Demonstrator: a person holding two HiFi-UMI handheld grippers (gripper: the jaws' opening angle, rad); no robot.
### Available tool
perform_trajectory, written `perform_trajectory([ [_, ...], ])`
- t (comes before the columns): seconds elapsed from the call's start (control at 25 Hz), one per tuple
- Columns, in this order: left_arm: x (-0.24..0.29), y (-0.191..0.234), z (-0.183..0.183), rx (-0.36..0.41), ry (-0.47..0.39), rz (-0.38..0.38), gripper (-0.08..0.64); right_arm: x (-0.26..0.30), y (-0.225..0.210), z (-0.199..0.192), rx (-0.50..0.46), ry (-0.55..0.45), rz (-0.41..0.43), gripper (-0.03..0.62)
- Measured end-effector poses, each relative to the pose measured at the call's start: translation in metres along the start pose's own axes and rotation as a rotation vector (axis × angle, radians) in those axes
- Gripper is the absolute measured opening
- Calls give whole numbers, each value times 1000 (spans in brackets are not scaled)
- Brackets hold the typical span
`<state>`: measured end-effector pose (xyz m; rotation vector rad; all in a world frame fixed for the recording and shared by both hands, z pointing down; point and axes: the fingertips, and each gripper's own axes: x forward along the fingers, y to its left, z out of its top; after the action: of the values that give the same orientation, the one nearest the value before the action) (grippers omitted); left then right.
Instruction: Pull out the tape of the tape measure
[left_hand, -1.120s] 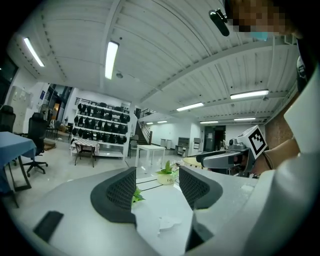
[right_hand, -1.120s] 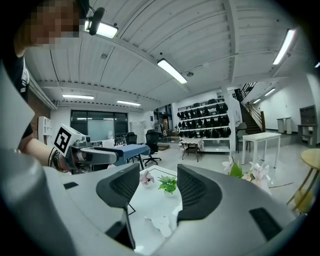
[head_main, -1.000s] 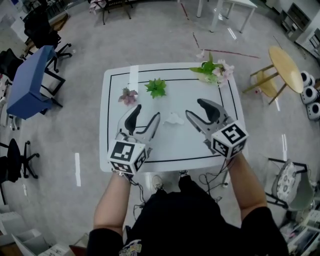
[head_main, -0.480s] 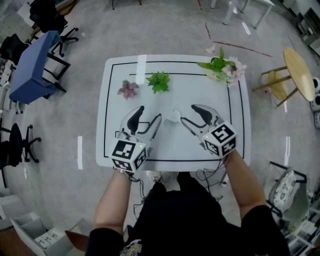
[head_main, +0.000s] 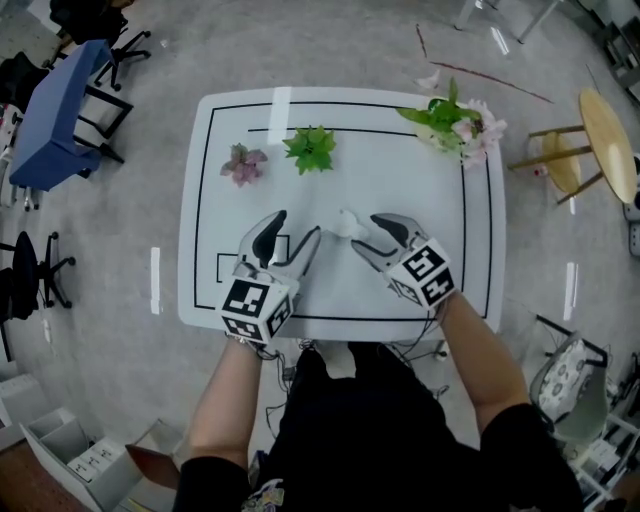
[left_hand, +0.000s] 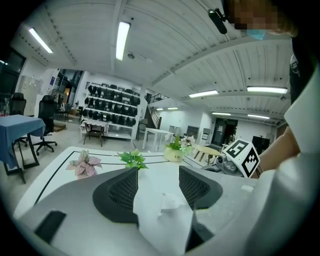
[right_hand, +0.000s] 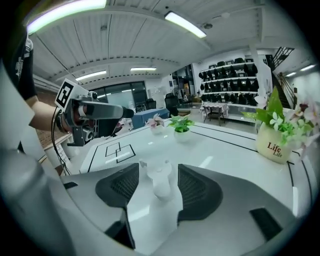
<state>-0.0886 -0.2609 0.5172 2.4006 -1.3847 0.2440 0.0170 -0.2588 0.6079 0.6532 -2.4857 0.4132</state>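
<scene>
Small white tape measure (head_main: 347, 223) (on the table (head_main: 400, 180))

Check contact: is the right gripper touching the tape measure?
Apart. The right gripper view shows the white tape measure sitting between the open jaws of the right gripper, with a thin strip of bare table showing on each side of it.

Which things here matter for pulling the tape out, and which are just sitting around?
For the job: white tape measure; left tool and right tool, both open, on either side of it.

Lying about: pink-leaved plant; small green plant; flower pot marked "Life"; all at the table's far edge.
</scene>
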Motion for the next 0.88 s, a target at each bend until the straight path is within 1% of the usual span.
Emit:
perform_trajectory([
  [0.28, 4, 6, -21, -26, 32, 5, 252, 24, -2, -27, -54, 89, 20, 235],
  [0.52, 6, 11, -31, -41, 45, 10, 252, 36, 0, -33, -66, 144, 31, 222],
  [0.64, 7, 14, -35, -47, 50, 10, 252, 39, -1, -34, -76, 161, 22, 196],
  [0.72, 7, 15, -38, -48, 54, 8, 252, 41, -1, -37, -102, 181, 13, 178],
  [0.8, 7, 14, -40, -45, 58, 4, 252, 44, 0, -40, -153, 207, -2, 149],
  [0.88, 7, 13, -41, -43, 60, -1, 252, 44, 2, -41, -185, 214, -12, 141],
])
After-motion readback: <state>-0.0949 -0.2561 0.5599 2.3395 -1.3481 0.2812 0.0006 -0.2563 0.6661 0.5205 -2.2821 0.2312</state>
